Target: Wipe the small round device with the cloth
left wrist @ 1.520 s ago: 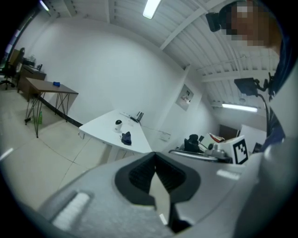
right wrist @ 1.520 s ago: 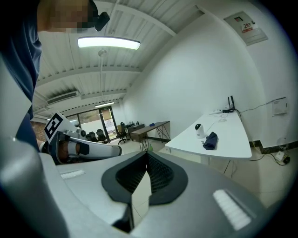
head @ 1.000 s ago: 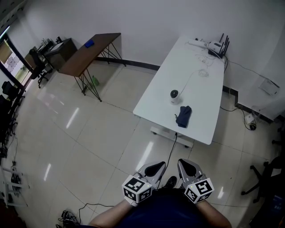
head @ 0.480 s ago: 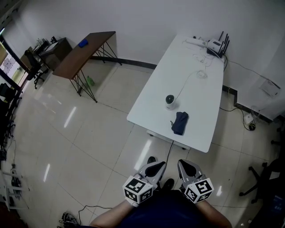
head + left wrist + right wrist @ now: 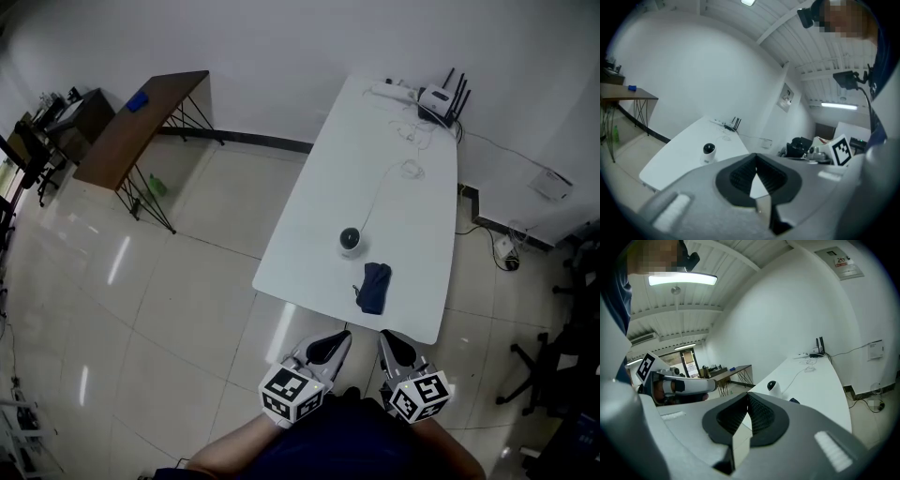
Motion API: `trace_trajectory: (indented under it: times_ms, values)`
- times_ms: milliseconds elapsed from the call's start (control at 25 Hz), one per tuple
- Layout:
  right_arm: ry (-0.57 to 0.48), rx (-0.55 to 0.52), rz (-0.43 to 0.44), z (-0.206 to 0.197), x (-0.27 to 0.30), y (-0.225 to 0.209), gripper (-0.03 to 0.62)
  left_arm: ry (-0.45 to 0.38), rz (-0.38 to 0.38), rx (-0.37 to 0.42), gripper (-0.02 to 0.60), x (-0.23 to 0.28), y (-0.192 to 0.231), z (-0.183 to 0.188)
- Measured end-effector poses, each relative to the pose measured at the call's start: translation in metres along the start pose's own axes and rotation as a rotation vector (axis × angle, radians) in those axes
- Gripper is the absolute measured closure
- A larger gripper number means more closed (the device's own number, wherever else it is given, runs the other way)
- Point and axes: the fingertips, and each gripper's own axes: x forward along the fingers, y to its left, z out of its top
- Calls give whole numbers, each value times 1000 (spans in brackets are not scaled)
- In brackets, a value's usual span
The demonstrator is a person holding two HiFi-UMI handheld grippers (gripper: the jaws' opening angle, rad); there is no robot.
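Both tools are closed and empty: the left hand-held gripper (image 5: 336, 339) and the right hand-held gripper (image 5: 388, 341) each have their jaws pressed together. They hang over the floor (image 5: 187, 309), on the person's side of the small round device (image 5: 351, 240) and well apart from it. The device stands on the white desk (image 5: 417, 234). The cloth (image 5: 373, 286), dark blue and crumpled into a long heap, lies just beside the device, on the side toward the person and a little to the right, not touching it.

I judge that the cloth is soft, light and limp, so it will hang down and fold when it is lifted. A good place to pinch seems to be a raised fold on top of the heap. The device looks like smooth plastic, small and light, with a round head on a short base, so it may slide or tip under a wiping push. The other hand-held gripper could steady its base. A thin cable (image 5: 379, 192) leaves the device on the far side and can pull on it.

To the left of the device the edge of the desk is near, so strokes in that direction are risky. To the right of the device and behind it the surface is bare, with good room to move
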Motion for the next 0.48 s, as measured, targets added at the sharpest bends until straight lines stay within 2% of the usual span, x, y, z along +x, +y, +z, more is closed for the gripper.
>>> trace_trajectory:
  times_ms: [280,480]
  values:
    - [14,-3,-60,16,42,6,583,1,-27,-9,580,2,49,23]
    - [67,-44,-96,13,64,5,583,6,-39,-11,580,4,74,28]
